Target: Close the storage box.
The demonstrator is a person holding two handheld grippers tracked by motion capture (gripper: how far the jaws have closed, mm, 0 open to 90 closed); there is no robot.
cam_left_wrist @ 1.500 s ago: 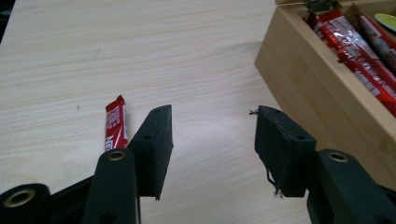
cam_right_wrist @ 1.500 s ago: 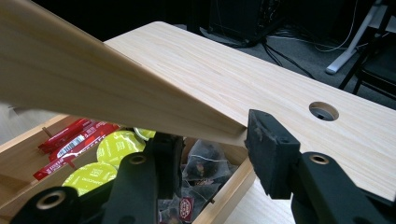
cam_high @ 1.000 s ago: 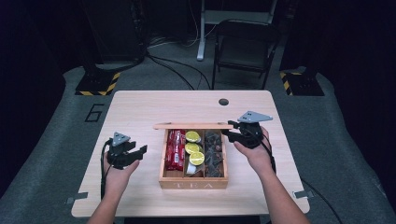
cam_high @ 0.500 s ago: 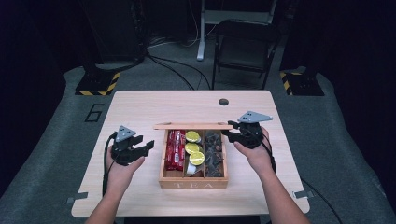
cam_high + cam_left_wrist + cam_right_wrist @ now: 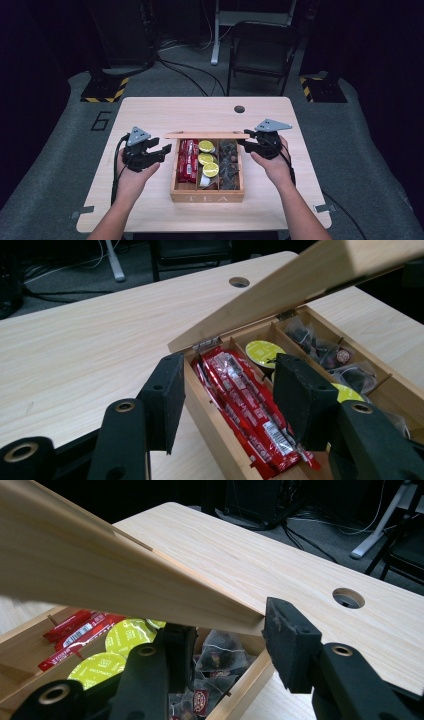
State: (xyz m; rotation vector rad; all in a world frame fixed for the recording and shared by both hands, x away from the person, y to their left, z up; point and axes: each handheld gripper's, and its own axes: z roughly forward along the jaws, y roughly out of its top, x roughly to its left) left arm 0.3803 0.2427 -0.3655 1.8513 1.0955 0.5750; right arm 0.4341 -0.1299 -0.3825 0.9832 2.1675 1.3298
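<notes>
Left gripper (image 5: 159, 150) has advanced, jaws spread, toward the red packets (image 5: 187, 161), while right gripper (image 5: 246, 143) pinches the lid (image 5: 207, 135) open.

Tea box (image 5: 207, 192) mid-table (image 5: 150, 112); 3 compartments: sachets (image 5: 187, 161) left, pods (image 5: 206, 159) middle, teabags (image 5: 229, 161) right.

Light falls from overhead onto the pale wooden table (image 5: 150, 115), which reads bright, while the surrounding floor and room sink into near black. Shadows under the tea box (image 5: 207, 192) are short and soft. The high view is grainy and slightly soft. In the right gripper view the raised lid (image 5: 100, 575) is blurred close to the lens; red sachets (image 5: 240, 400) show small glints.
</notes>
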